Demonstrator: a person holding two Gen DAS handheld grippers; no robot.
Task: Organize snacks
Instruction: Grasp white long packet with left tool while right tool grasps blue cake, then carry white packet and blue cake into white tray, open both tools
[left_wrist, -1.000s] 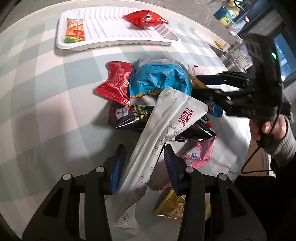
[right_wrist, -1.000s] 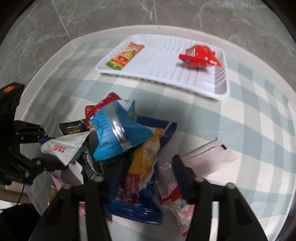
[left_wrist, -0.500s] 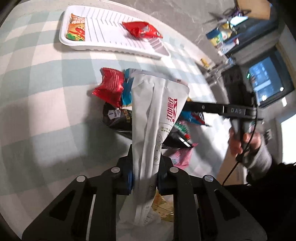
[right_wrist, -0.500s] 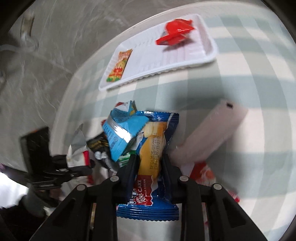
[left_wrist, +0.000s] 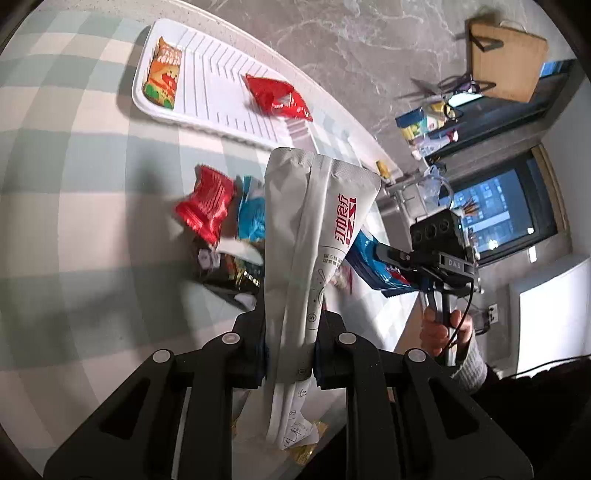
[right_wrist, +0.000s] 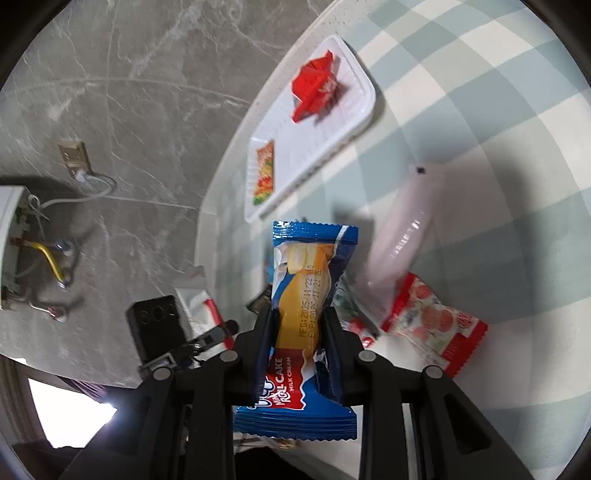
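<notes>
Both grippers, left (left_wrist: 290, 332) and right (right_wrist: 299, 325), clamp raised snack packets.

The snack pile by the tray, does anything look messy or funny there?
Yes. The loose packets lie jumbled over each other on the checked cloth, not in the white tray, which holds only two snacks. Nothing looks torn or spilled.

Both fisheye views I work from bright and evenly lit, dark vignette at the bowed edges, red packet (left_wrist: 207, 205) smeared by motion blur, white glare (lower left) beside the soft-shadowed tablecloth (right_wrist: 498, 155).
</notes>
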